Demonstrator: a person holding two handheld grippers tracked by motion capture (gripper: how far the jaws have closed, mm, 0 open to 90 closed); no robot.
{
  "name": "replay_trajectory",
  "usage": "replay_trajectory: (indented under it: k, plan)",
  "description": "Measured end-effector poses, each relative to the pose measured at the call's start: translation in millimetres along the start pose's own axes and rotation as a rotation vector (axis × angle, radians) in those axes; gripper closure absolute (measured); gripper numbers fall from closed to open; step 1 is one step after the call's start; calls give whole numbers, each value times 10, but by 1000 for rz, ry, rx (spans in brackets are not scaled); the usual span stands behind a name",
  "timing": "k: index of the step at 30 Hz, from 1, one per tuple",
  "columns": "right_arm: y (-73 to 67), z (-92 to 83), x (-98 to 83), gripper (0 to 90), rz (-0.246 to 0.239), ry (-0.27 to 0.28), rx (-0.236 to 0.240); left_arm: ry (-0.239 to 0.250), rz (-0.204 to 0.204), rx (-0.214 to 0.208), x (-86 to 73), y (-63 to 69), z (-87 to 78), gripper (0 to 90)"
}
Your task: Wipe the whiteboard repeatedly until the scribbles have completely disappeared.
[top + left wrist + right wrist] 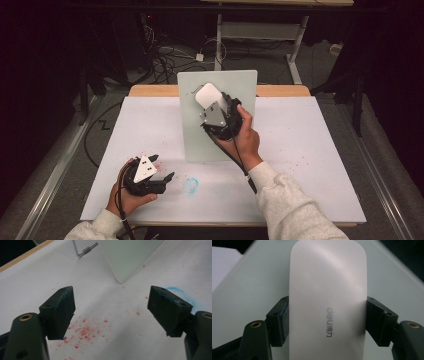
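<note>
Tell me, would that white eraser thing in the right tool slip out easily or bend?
The white eraser looks stiff: it keeps its shape between the right tool's pads, clamped on both long edges. Its smooth, glossy top may be somewhat slippery. It is probably light, since it is held up against the tilted board without sagging.

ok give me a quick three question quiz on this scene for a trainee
1. True or false: the right claw is shut on the white eraser.
2. What does the eraser sit against? A) the upright pale board B) the bare table C) the left claw
3. Fill in: the left claw's jaws stand ____ over red crumbs on the white table.

Key: 1 true; 2 A; 3 open
</note>
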State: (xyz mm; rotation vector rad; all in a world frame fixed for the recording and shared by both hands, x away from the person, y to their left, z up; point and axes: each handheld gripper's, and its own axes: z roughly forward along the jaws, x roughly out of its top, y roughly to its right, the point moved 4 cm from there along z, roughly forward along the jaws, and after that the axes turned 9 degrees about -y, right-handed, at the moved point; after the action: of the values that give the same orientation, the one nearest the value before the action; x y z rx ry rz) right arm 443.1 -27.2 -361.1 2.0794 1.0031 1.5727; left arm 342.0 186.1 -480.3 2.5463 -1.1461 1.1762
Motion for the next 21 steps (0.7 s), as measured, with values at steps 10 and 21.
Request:
replay_trajectory:
  k: [10, 21]
  plan:
    - [114, 10, 177, 309, 62, -11, -32, 14, 0, -1, 0, -2, -21, 215]
    - [-392, 30, 302, 309, -65, -29, 10, 14, 5, -1, -8, 0, -30, 215]
